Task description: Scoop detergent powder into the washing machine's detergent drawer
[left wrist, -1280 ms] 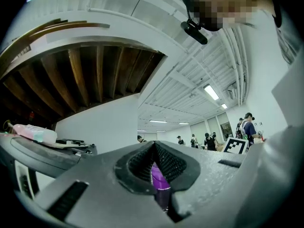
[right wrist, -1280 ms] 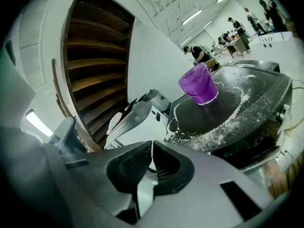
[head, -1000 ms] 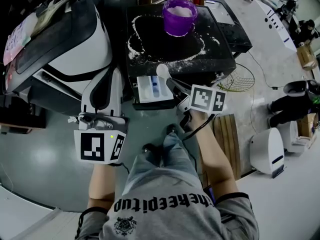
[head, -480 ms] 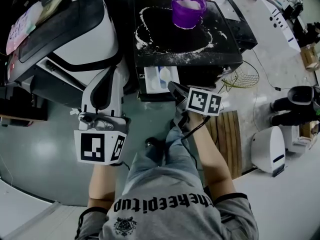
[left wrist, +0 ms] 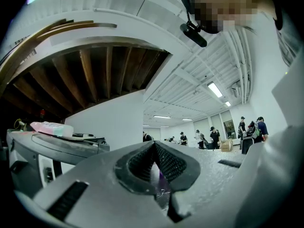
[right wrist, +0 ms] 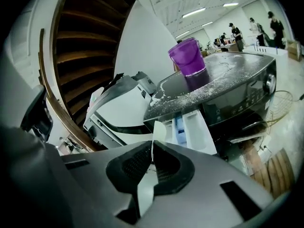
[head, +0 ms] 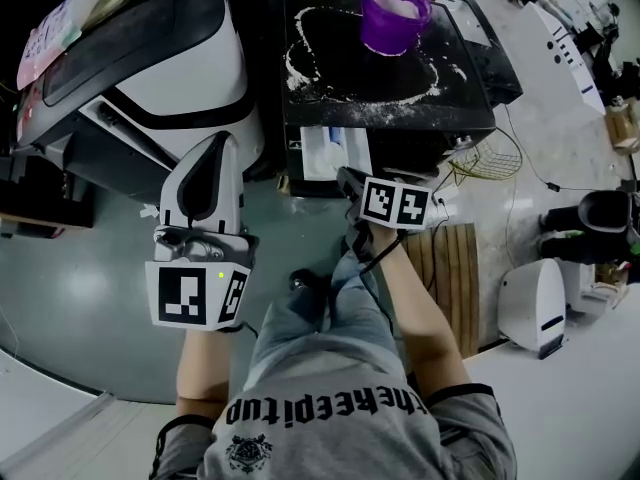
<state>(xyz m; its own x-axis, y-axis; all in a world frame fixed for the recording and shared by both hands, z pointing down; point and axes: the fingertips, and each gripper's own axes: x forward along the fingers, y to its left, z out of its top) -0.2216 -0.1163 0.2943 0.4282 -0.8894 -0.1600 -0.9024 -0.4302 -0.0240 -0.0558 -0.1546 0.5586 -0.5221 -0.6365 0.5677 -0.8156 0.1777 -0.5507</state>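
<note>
Black washing machine [head: 340, 63], its lid ringed with spilled white powder, fills the top of the head view. A white and black appliance [head: 180, 78] beside it is cut off at the left edge. The detergent drawer [head: 335, 154] stands pulled out at the machine's front, with its compartments too small to tell apart from above. A purple tub [head: 394, 16] sits at the back of the lid.

The left gripper [head: 220, 140] hangs off to the left with its jaws pressed together on nothing. The right gripper [head: 347, 178] clamps the handle of a white scoop [right wrist: 159, 130]. Its bowl reaches over the drawer, and what it carries cannot be made out.

A second ago the scoop's bowl showed plainly above the drawer. Since then the right gripper has closed in on the drawer front, while the left has kept its place.
</note>
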